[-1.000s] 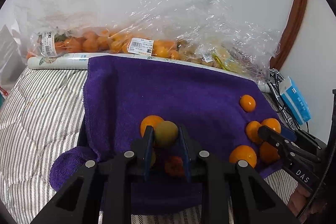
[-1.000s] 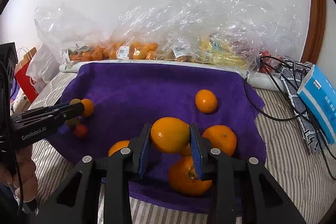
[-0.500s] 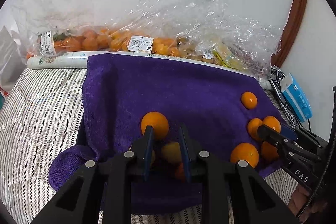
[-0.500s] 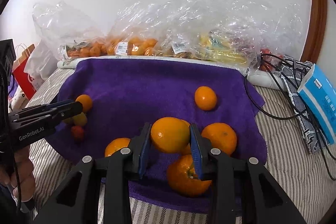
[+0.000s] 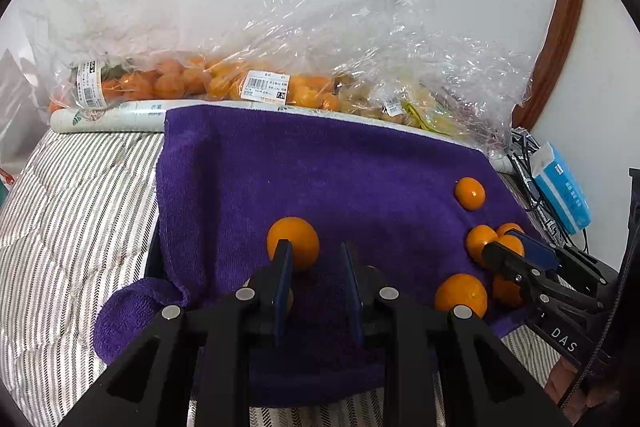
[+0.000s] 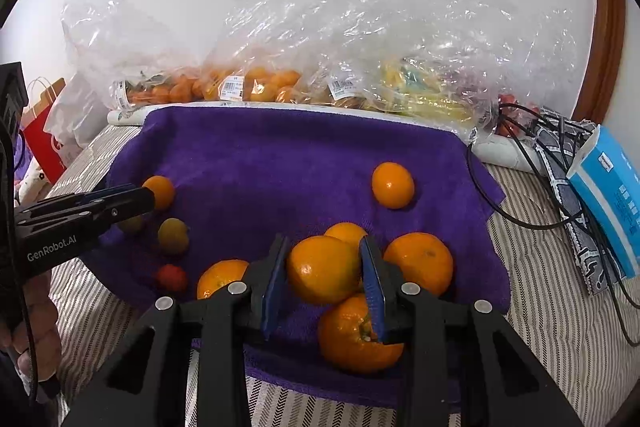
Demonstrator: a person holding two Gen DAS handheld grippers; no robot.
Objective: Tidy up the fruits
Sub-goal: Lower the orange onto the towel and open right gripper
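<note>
A purple towel (image 5: pixel 320 167) (image 6: pixel 280 155) lies on the striped bed. My left gripper (image 5: pixel 316 259) is open and empty, just behind a small orange (image 5: pixel 293 242). In the right wrist view it (image 6: pixel 146 199) sits beside that orange (image 6: pixel 159 191), with a yellow-green fruit (image 6: pixel 173 235) and a small red fruit (image 6: pixel 171 277) lying on the towel near it. My right gripper (image 6: pixel 324 267) is shut on an orange (image 6: pixel 323 275) above a cluster of oranges (image 6: pixel 420 261). A lone orange (image 6: pixel 393 185) lies farther back.
Clear plastic bags of oranges and other fruit (image 5: pixel 248 87) (image 6: pixel 320 79) line the wall behind the towel. A blue tissue pack (image 6: pixel 608 203) and black cables (image 6: pixel 520 131) lie at the right. A red paper bag (image 6: pixel 44 143) stands at the left.
My left gripper has let go of the yellow-green fruit, which now lies on the towel, and has drawn back open. My right gripper still holds its orange.
</note>
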